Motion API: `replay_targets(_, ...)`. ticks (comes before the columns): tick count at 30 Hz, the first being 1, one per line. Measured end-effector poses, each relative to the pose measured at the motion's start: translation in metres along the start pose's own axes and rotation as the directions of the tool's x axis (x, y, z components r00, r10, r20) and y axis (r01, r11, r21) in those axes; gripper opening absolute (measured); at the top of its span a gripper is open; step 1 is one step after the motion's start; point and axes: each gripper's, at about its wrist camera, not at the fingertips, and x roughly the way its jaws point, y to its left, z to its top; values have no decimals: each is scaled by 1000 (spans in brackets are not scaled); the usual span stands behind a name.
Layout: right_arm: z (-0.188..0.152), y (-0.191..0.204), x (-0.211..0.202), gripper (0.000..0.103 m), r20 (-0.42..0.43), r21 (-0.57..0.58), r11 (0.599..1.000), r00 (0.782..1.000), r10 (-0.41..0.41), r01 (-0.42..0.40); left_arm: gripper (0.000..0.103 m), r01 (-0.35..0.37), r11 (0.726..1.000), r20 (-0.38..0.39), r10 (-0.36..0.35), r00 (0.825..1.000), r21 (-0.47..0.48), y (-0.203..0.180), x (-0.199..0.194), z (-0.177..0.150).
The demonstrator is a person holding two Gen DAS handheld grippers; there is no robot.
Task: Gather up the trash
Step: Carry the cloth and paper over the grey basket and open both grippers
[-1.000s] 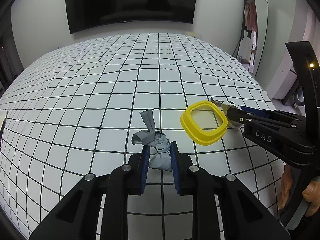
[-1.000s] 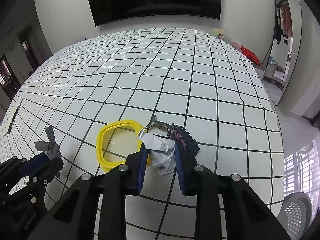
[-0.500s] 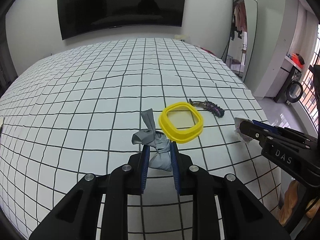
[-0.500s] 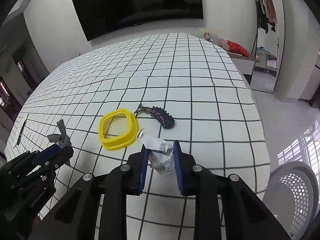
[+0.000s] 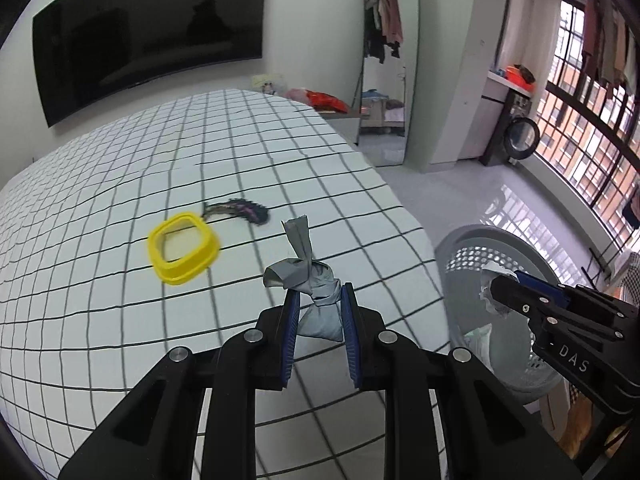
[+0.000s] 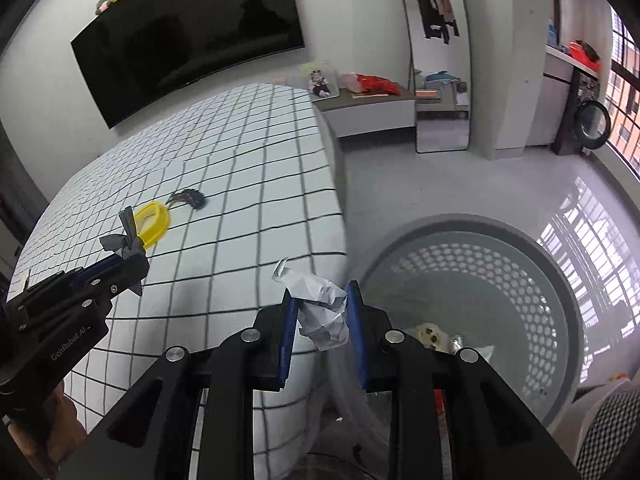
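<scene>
I hold one tool in each hand. My left tool [image 5: 319, 334] is pinching a small gray knotted bag [image 5: 316, 300], up in the air over the near right edge of the bed [image 5: 120, 280]. My right tool [image 6: 322, 330] is pinching a crumpled white paper [image 6: 324, 312], and it hangs just at the near left rim of the round gray basket [image 6: 560, 288] on the floor, to the right of the bed.

So both bits of trash are picked up, but I think neither one is in the basket yet. The paper is closest, so I guess it goes in first. The gray bag has farther to go to the right.

Some things already lie at the bottom of the basket, but I cannot tell what they are.

Far back on the bed sit a yellow ring [image 5: 183, 248] and a dark spiky thing [image 5: 240, 212] just beside it. I cannot say if those are trash too.
</scene>
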Motion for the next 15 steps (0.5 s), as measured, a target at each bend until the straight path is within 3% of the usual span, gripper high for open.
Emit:
replay_targets(8, -24, -76, -24, 24, 21, 116, 989, 996, -92, 89, 21, 93, 987, -39, -88, 995, 128, -79, 20, 2)
replay_targets(15, -40, -121, -27, 24, 9, 182, 976, 993, -121, 117, 21, 122, 972, -87, -106, 991, 202, -131, 38, -1)
